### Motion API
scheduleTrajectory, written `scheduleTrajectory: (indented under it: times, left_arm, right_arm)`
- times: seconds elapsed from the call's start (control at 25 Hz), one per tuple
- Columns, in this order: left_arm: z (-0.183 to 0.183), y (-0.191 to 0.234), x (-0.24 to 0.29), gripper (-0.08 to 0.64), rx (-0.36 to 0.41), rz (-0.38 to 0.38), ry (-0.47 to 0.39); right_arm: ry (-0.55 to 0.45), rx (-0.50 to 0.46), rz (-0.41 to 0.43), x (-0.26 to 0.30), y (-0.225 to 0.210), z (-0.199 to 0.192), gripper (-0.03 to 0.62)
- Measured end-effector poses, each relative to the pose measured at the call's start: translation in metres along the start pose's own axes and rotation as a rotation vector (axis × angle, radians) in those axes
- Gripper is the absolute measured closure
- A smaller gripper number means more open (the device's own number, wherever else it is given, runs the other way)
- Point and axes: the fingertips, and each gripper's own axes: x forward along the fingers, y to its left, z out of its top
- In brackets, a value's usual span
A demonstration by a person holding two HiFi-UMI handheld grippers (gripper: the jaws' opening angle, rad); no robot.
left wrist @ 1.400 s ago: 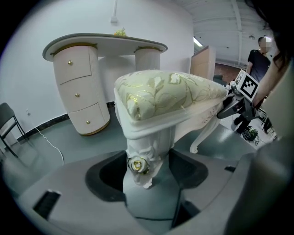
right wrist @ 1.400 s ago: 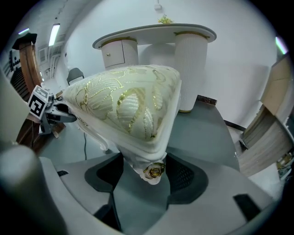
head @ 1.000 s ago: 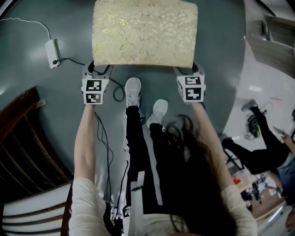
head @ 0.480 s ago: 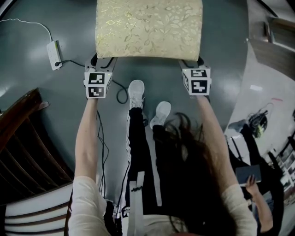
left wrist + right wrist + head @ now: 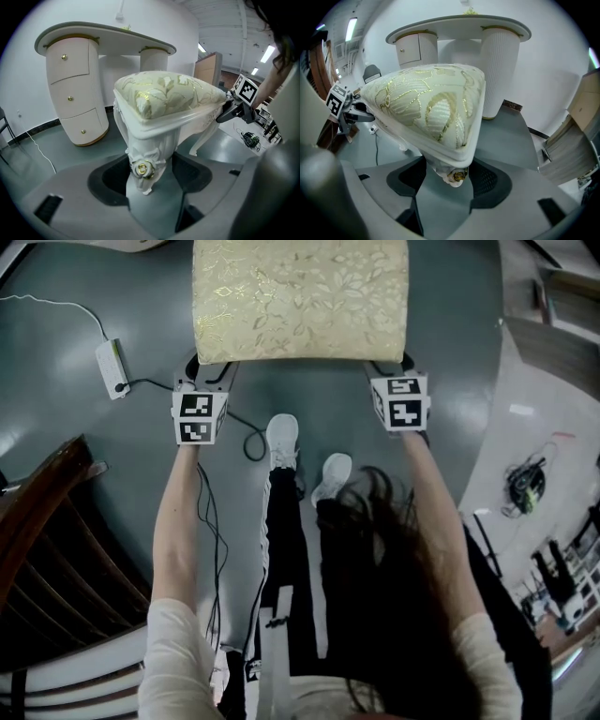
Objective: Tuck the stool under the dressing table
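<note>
The stool [image 5: 300, 296], white with a gold-patterned cream cushion, stands on the grey floor just ahead of my feet. My left gripper [image 5: 208, 369] is shut on its near left corner. In the left gripper view the carved leg top with a gold rose [image 5: 140, 168] sits between the jaws of that gripper [image 5: 150, 176]. My right gripper [image 5: 386, 369] is shut on the near right corner, whose ornament [image 5: 457, 176] shows between its jaws. The white dressing table [image 5: 103, 40] stands beyond the stool, its curved top [image 5: 459, 26] resting on two pedestals with a gap between them.
A white power strip [image 5: 112, 367] with a cable lies on the floor to the left. A black cable loop [image 5: 248, 432] lies by my shoes [image 5: 281, 437]. Dark wooden furniture [image 5: 37, 549] is at lower left. A wooden panel [image 5: 208, 70] stands to the right of the table.
Both grippers keep their hold on the stool's near corners with hardly any motion. My feet have shifted slightly. A crouching person at the right edge has left the view.
</note>
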Motion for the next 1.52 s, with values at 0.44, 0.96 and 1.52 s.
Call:
scheduleTrajectory:
  times: [0.44, 0.96, 1.52]
  left_arm:
    - [-0.0001, -0.0003, -0.0044, 0.273, -0.015, -0.013, 0.047]
    - [0.0048, -0.0010, 0.0002, 0.273, -0.009, -0.015, 0.068]
    - [0.0051, 0.0000, 0.0018, 0.273, -0.011, -0.012, 0.053]
  right_arm:
    - [0.025, 0.003, -0.001, -0.0004, 0.0000, -0.0006, 0.307]
    - [-0.027, -0.009, -0.007, 0.0011, -0.0038, 0.0031, 0.307]
    - [-0.055, -0.010, -0.009, 0.0029, -0.0031, 0.0044, 0.307]
